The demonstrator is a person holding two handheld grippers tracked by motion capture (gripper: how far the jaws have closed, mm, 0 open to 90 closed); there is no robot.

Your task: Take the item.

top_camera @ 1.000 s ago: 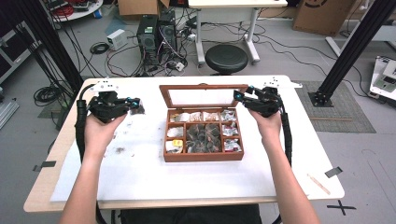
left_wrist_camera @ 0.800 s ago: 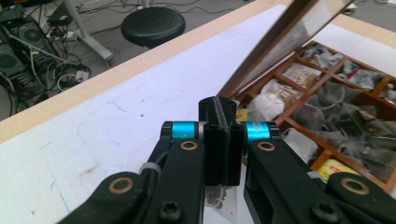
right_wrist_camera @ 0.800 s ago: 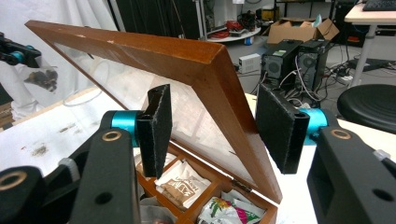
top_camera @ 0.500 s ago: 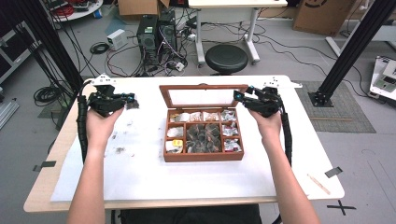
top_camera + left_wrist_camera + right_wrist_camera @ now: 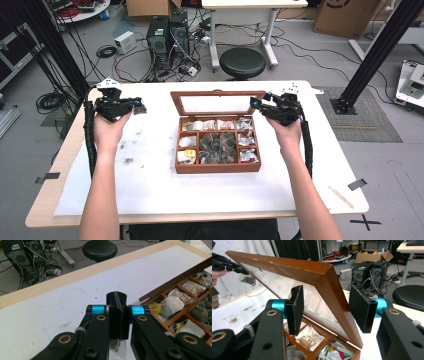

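A wooden tea box stands mid-table, its compartments full of tea bags. Its glass lid is raised upright at the back. My right gripper is open at the lid's right end. In the right gripper view the lid's wooden frame passes between the open jaws of the right gripper, apart from the pads. My left gripper hovers at the table's far left, shut on a clear packet with dark contents. The packet hangs below the left gripper.
Dark crumbs speckle the white table cover left of the box. A thin wooden stick lies near the right front corner. Beyond the far edge stand a black stool and computer towers among cables.
My left gripper has lifted the packet slightly toward the far edge. The right gripper stays at the lid's corner, and the lid has not moved.
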